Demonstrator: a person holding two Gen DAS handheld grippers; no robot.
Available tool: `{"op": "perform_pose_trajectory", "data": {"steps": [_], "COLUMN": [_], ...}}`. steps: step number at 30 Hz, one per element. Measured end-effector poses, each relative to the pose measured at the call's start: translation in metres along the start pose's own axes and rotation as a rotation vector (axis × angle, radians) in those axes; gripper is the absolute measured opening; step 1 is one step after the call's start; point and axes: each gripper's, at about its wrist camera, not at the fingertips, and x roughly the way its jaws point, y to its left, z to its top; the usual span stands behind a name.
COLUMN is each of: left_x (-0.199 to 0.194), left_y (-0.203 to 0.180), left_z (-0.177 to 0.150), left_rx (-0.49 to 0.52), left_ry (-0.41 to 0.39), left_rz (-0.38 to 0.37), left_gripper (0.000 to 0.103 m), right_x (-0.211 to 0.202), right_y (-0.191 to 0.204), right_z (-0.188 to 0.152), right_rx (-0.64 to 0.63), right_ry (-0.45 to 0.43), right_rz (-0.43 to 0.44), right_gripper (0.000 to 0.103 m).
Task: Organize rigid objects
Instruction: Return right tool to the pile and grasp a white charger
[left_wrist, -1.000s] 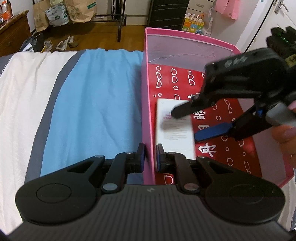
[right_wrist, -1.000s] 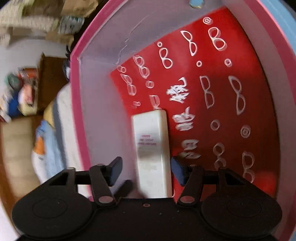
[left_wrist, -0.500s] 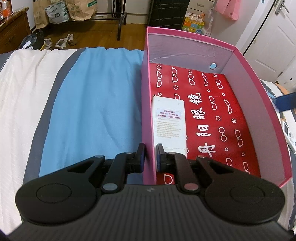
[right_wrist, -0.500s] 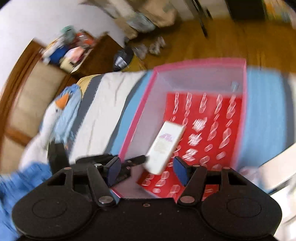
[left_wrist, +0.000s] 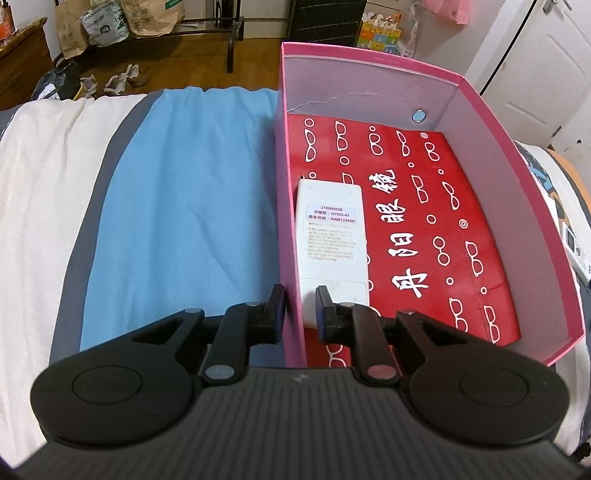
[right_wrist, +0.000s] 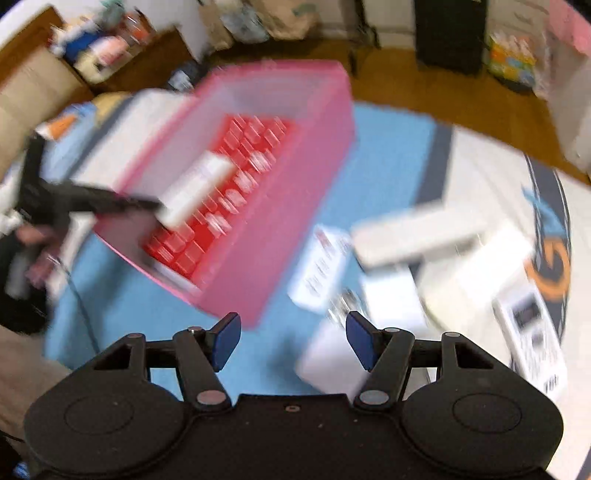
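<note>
While left hand-held gripper (left_wrist: 298, 309) pinches box wall (left_wrist: 289, 236), remote (left_wrist: 331, 236) lies inside.

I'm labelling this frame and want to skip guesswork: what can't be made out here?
- White items beside the box: right wrist view, motion blur hides what they are.
- Remote fine print: left wrist view, too small.
- Device at the right edge: left wrist view, cut off.

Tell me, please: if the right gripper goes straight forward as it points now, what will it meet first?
Probably the blue blanket: the open right gripper frames bare fabric, with the pink box just left and white boxes just right. Blur makes depth uncertain.
</note>
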Motion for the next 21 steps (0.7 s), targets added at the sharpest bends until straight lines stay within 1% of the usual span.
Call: {"op": "perform_pose_trajectory", "data": {"steps": [2,3,4,5,7,9,11,13,14,15,16,19,21], "left_x": [0.001,0.001,0.001,0.001,0.000,0.000,0.000,0.001,0.001,0.001,0.000,0.000,0.000], "left_y": [0.000,0.000,0.000,-0.001,-0.001,-0.002,-0.002,-0.002,-0.002,-0.002,-0.001,-0.001,0.000], "left_z": [0.001,0.001,0.001,0.001,0.000,0.000,0.000,0.001,0.001,0.001,0.001,0.001,0.000], "left_rx": [-0.008,-0.014,-0.013,-0.008,-0.006,-0.005,-0.008,-0.011,-0.010,-0.010,-0.011,-0.016,-0.022], "left_ry": [0.015,0.020,0.020,0.020,0.020,0.020,0.022,0.022,0.022,0.022,0.021,0.015,0.015], "left_rz": [0.004,0.004,0.006,0.009,0.013,0.015,0.015,0.014,0.015,0.015,0.015,0.014,0.013], "left_gripper": [0.014,0.014,0.014,0.014,0.014,0.014,0.014,0.014,0.014,0.014,0.014,0.014,0.014], "right_x": [0.014,0.019,0.023,0.028,0.037,0.047,0.056,0.066,0.071,0.072,0.070,0.059,0.047], "right_y": [-0.008,-0.012,-0.016,-0.021,-0.028,-0.024,-0.021,-0.019,-0.018,-0.016,-0.015,-0.015,-0.017], "right_z": [-0.012,-0.015,-0.018,-0.020,-0.020,-0.017,-0.015,-0.013,-0.013,-0.014,-0.015,-0.017,-0.017], "right_rx": [0.043,0.069,0.103,0.149,0.211,0.228,0.235,0.228,0.215,0.199,0.188,0.180,0.201], "right_ry": [0.032,0.030,0.023,0.022,0.046,0.053,0.067,0.077,0.082,0.083,0.075,0.070,0.061], "right_rz": [-0.037,-0.051,-0.062,-0.071,-0.072,-0.061,-0.057,-0.109,-0.150,-0.174,-0.170,-0.168,-0.145], "right_gripper": [0.069,0.070,0.077,0.080,0.080,0.080,0.082,0.080,0.072,0.069,0.066,0.066,0.066]}}
